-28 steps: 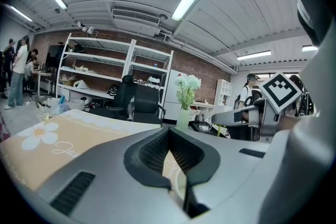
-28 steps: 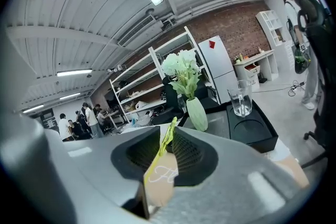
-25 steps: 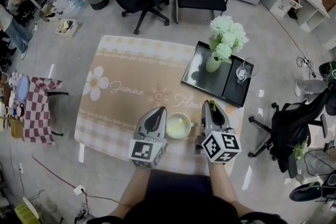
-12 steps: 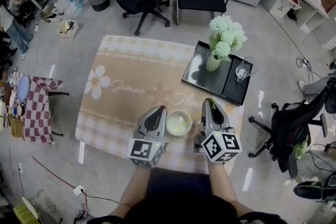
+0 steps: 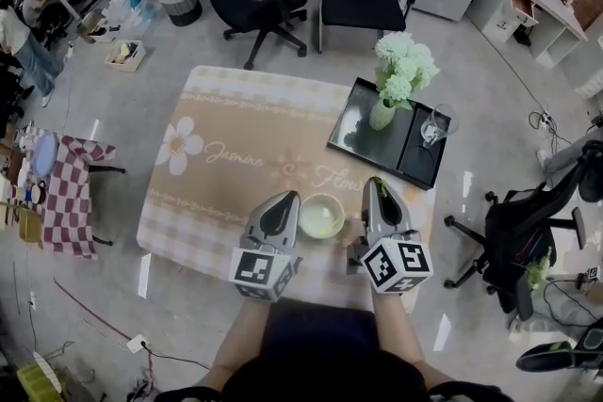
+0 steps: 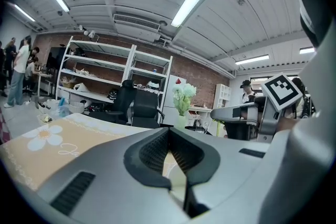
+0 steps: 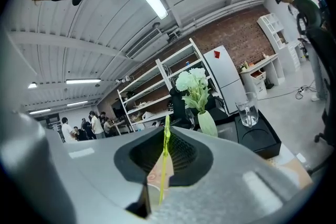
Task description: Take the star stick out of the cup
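Now pinches star stick (image 7: 163,176) in just-closing right tool (image 5: 377,187), three o'clock of cup (image 5: 320,198). Holds left tool (image 5: 285,201) shut, empty, at nine.

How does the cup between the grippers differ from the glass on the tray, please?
The cup is pale and opaque; the glass is clear. The cup looks wide and low, the glass narrower and taller. The cup stands on the patterned table at its near edge; the glass stands on the black tray, right of the vase. Both are upright with open tops.
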`<state>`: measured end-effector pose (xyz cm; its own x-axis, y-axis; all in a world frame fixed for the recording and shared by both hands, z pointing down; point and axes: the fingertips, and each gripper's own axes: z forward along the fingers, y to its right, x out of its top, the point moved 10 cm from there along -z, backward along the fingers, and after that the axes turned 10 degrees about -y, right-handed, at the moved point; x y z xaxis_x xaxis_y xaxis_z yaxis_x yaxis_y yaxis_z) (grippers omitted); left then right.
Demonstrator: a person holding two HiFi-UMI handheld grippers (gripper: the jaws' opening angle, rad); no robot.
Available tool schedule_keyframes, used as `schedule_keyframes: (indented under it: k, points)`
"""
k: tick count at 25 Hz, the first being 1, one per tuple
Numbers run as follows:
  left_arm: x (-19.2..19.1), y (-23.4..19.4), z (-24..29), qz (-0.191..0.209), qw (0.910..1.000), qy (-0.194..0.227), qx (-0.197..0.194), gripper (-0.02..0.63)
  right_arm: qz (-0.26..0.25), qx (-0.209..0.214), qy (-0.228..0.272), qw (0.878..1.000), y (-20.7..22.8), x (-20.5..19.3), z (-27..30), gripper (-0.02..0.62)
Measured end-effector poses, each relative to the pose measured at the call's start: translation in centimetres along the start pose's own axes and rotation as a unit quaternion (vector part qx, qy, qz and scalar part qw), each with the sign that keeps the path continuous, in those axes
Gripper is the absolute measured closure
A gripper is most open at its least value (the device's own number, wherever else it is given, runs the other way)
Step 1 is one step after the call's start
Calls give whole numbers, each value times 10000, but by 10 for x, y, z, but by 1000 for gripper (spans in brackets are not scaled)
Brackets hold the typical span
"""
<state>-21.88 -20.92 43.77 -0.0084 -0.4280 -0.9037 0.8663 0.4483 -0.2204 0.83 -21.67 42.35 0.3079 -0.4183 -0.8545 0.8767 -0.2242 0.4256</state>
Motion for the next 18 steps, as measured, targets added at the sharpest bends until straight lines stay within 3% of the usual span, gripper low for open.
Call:
schedule_keyframes:
  k: [18]
  points:
    - [6,7,-23,189,9995,233,-1,597,-257,229,525,9980,-23,18,-18,580]
